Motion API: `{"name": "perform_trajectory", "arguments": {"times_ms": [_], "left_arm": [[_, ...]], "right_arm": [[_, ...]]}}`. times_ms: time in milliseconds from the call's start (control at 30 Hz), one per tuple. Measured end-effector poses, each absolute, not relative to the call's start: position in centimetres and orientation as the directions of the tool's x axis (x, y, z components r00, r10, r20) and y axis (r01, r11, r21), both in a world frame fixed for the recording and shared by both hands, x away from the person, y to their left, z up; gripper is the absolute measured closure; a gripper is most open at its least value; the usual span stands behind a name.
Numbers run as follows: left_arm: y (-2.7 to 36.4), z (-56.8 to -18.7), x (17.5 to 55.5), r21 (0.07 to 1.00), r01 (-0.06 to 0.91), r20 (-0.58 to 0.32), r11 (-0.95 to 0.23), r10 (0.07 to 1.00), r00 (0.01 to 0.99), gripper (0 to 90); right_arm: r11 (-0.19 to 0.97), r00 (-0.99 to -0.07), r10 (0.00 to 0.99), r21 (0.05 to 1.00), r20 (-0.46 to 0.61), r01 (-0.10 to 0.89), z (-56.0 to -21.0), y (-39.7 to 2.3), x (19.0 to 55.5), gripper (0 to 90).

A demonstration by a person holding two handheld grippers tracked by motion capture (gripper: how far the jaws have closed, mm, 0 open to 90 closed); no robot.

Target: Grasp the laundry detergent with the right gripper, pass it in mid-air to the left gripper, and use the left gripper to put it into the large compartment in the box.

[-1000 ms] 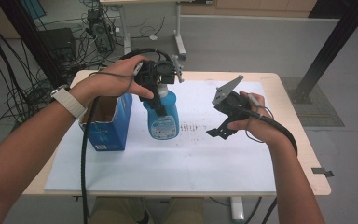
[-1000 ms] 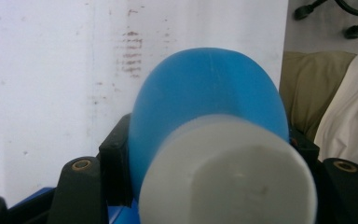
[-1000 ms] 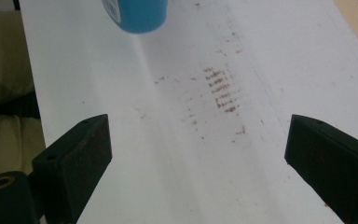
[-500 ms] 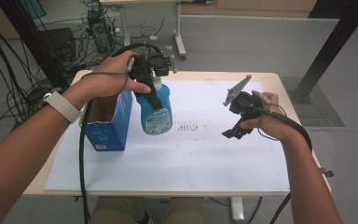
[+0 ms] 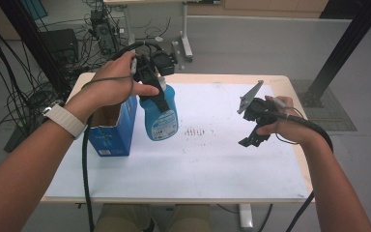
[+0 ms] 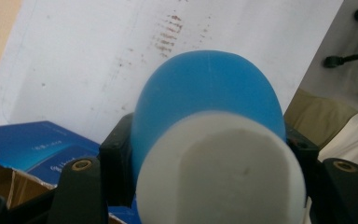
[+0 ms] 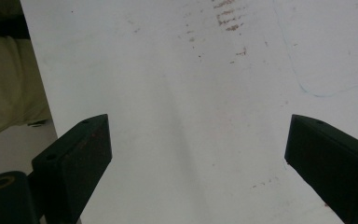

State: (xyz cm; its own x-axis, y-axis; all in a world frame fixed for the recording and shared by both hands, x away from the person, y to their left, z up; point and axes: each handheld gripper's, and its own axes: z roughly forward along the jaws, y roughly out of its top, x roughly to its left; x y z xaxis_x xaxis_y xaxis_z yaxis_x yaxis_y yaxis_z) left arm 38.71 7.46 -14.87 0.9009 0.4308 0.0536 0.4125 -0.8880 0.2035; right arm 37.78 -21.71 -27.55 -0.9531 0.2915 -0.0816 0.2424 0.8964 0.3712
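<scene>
A blue bottle (image 5: 160,116) with a white cap (image 6: 221,170) hangs just above the white sheet, held near its top. My left gripper (image 5: 150,84) is shut on the bottle, and in the left gripper view its black jaws press on both sides of the blue body (image 6: 207,93). Beside it on the left stands an open blue carton (image 5: 112,128). My right gripper (image 5: 252,130) hovers over the right part of the sheet, open, with only bare white paper between its jaws (image 7: 196,140).
The white sheet (image 5: 212,164) covers most of a wooden table (image 5: 290,82) and has faint brown marks (image 5: 198,131) at its middle. Cables and equipment lie on the floor behind the table. A cable trails from each gripper.
The left gripper has lifted the blue bottle slightly and brought it closer to the carton. The right gripper has shifted to the right and a little toward the near edge.
</scene>
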Motion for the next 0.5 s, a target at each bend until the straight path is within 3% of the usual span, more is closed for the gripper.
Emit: {"name": "perform_trajectory", "arguments": {"times_ms": [500], "left_arm": [[8.0, -13.1, 38.4, 0.203, 0.546, 0.073, -0.813, 0.569, 0.819, 37.2]], "right_arm": [[0.903, -0.957, 0.271, 0.369, -0.098, 0.218, -27.6, -22.8, 38.3, 8.3]]}}
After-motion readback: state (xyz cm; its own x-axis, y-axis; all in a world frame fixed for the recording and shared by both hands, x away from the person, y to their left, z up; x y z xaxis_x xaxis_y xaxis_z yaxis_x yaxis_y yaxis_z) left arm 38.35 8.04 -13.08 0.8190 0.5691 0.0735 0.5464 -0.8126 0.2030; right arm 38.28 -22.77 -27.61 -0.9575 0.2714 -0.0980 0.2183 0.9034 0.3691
